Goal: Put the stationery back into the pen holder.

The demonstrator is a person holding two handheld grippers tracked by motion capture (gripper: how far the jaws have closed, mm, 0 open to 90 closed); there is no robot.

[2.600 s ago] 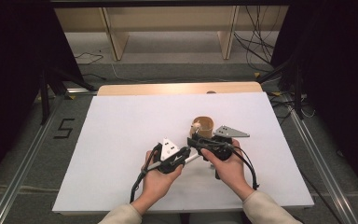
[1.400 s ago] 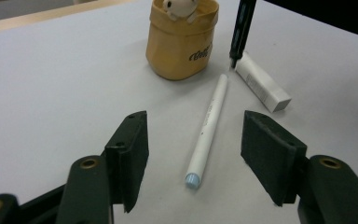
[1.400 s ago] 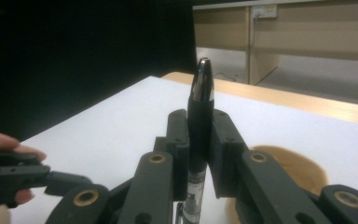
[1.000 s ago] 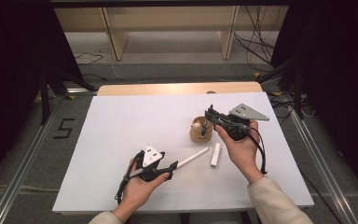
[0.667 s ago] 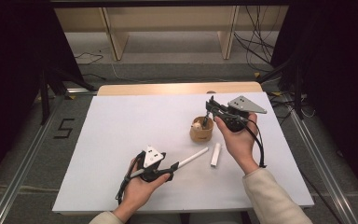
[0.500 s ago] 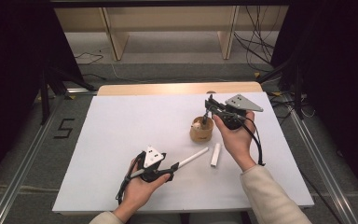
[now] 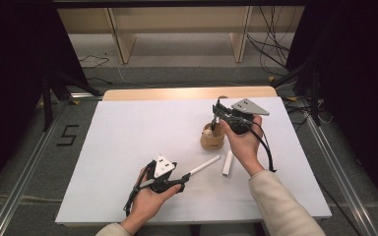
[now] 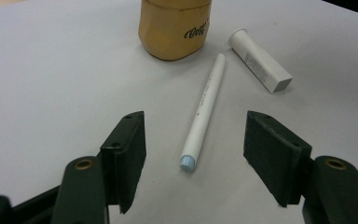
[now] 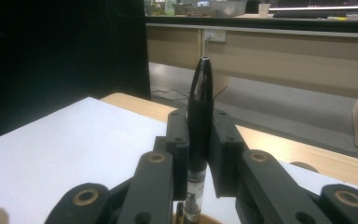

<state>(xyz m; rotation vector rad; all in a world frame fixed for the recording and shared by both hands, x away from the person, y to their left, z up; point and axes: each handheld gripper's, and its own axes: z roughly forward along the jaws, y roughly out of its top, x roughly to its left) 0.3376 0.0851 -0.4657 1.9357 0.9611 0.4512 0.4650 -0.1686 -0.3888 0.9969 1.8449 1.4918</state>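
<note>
The left claw stood released on the white worktop, its jaws either side of a white pen lying just before the tan cup, whose dark script was only partly legible. Right of the pen lay a white cap. The right claw was clenched on an upright black pen directly above the cup.

The white worktop is evenly lit from above, while the surroundings on both sides are left in deep darkness. Soft, short shadows are cast beneath the white pen and the cup. In the right gripper view, the background is rendered slightly soft and the near jaws are blurred. No strong glare is seen.
</note>
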